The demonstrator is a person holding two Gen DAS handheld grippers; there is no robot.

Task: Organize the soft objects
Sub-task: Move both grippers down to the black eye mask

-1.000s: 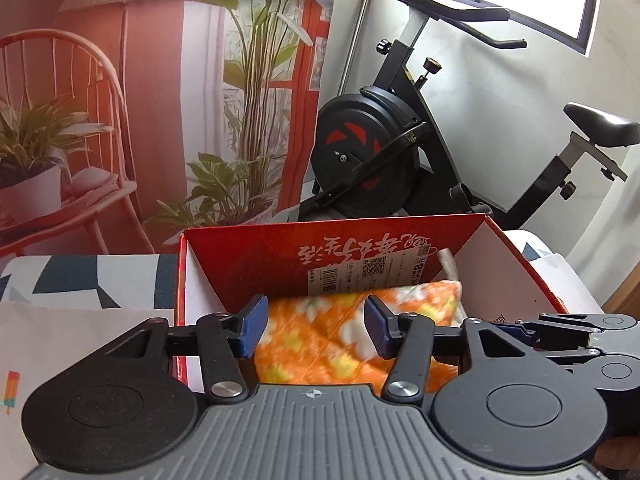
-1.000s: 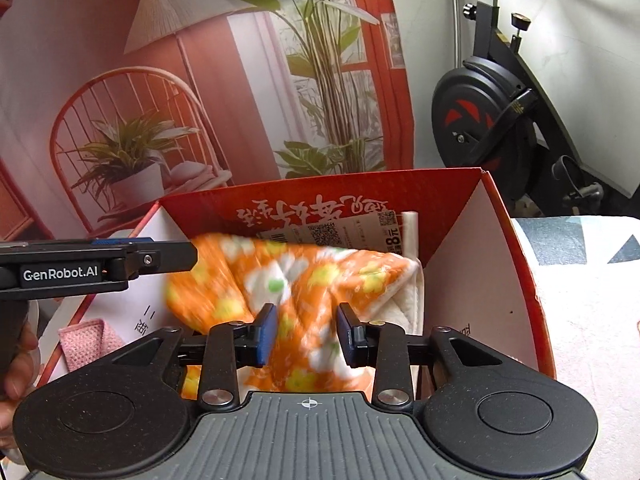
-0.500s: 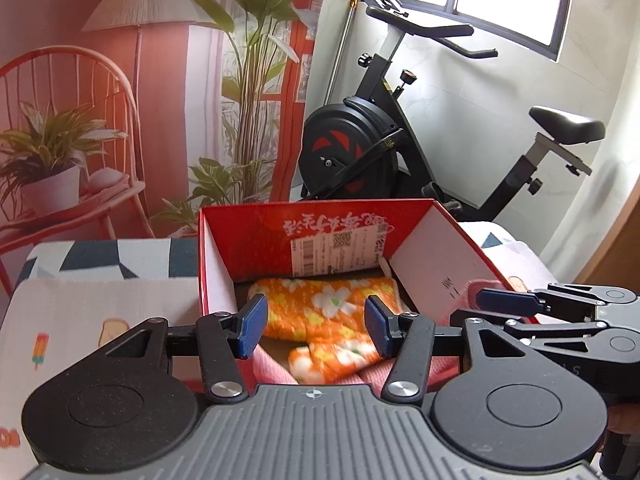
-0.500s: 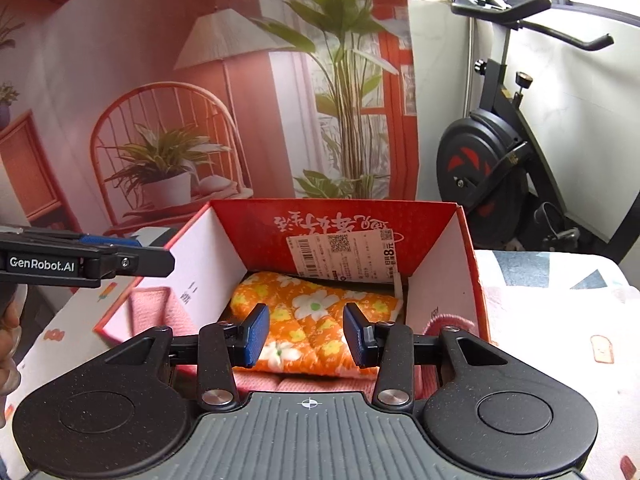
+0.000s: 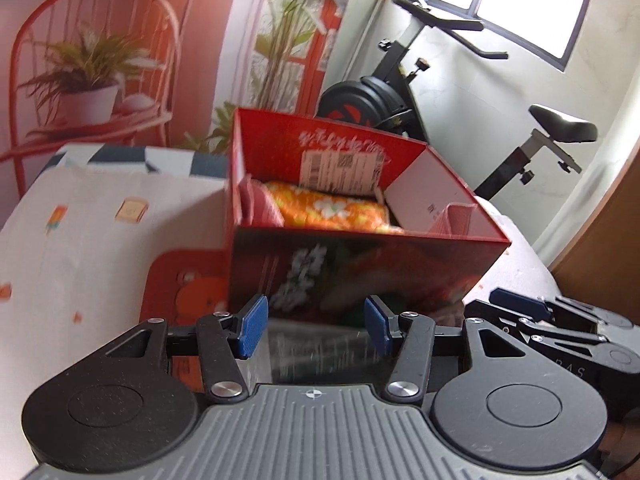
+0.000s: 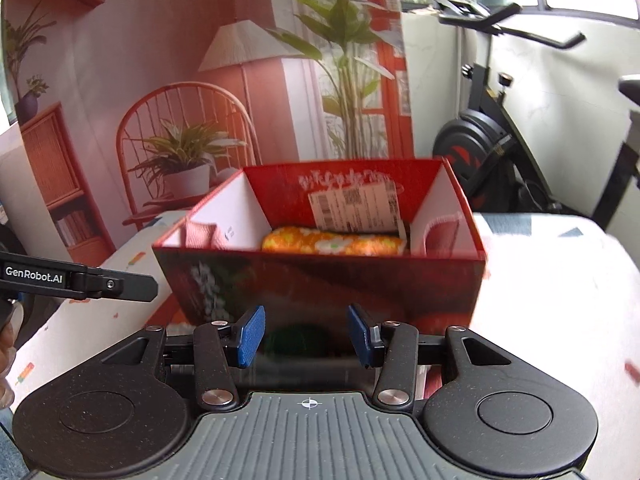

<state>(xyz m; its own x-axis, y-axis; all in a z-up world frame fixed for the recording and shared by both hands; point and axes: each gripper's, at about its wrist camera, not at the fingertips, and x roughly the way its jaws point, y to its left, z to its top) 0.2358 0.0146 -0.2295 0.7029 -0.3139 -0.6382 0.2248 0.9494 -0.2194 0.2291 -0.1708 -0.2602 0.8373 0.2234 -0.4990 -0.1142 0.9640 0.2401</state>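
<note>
A red cardboard box (image 5: 360,264) (image 6: 320,280) stands on the covered table. Inside it lies a folded orange floral cloth (image 5: 332,208) (image 6: 332,245), with pink cloth (image 5: 260,206) (image 6: 200,236) along the box's side walls. My left gripper (image 5: 314,328) is open and empty, just in front of the box's near wall. My right gripper (image 6: 306,334) is open and empty, also in front of the near wall. The right gripper shows at the right edge of the left wrist view (image 5: 560,320); the left one shows at the left edge of the right wrist view (image 6: 80,282).
The table has a pale printed cover (image 5: 80,216) with a red patch (image 5: 180,280) left of the box. An exercise bike (image 5: 400,96) (image 6: 500,148) stands behind. A printed backdrop with a chair and plants (image 6: 180,140) hangs behind the table.
Both grippers have pulled back and up out of the box. The orange floral cloth, held over the box a second ago, now lies inside it, released.
</note>
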